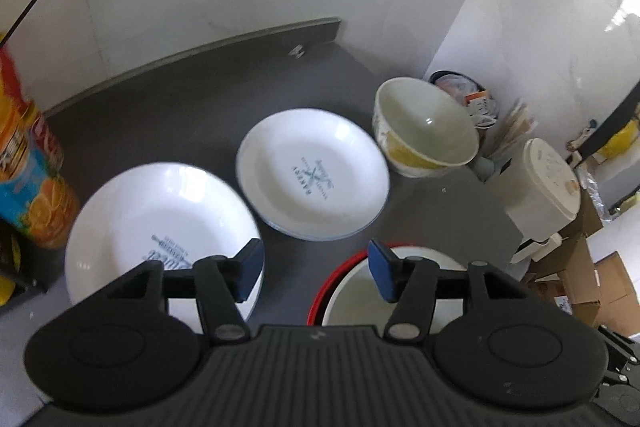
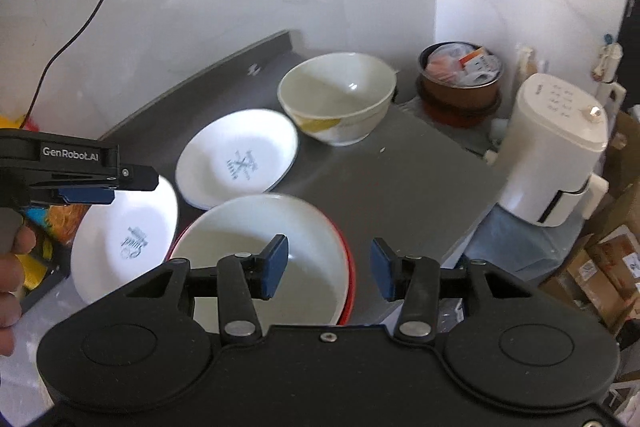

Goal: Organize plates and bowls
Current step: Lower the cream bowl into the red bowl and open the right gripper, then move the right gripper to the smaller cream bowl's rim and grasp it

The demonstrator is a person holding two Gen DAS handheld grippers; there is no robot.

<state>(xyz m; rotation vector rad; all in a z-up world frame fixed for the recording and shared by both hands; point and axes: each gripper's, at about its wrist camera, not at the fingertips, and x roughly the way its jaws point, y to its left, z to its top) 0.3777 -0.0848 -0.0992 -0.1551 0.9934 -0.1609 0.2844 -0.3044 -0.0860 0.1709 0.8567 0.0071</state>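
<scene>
Two white plates with blue print lie on the grey counter: a near one [image 1: 160, 223] [image 2: 124, 239] at the left and a far one [image 1: 312, 175] [image 2: 238, 159] resting on a stack. A cream bowl with yellow pattern [image 1: 424, 127] [image 2: 338, 97] stands behind them. A red-rimmed white bowl [image 1: 352, 291] [image 2: 272, 251] sits nearest. My left gripper [image 1: 316, 269] [image 2: 86, 193] hovers open between the near plate and the red-rimmed bowl. My right gripper [image 2: 328, 267] is open above the red-rimmed bowl's right rim. Neither holds anything.
A juice carton [image 1: 28, 163] stands at the counter's left. A white appliance [image 2: 556, 151] [image 1: 540, 183] and a brown pot of packets [image 2: 460, 79] sit off the right end. Cardboard boxes [image 2: 600, 271] lie below. A black cable [image 2: 80, 19] hangs on the wall. A hand [image 2: 12, 267] holds the left gripper.
</scene>
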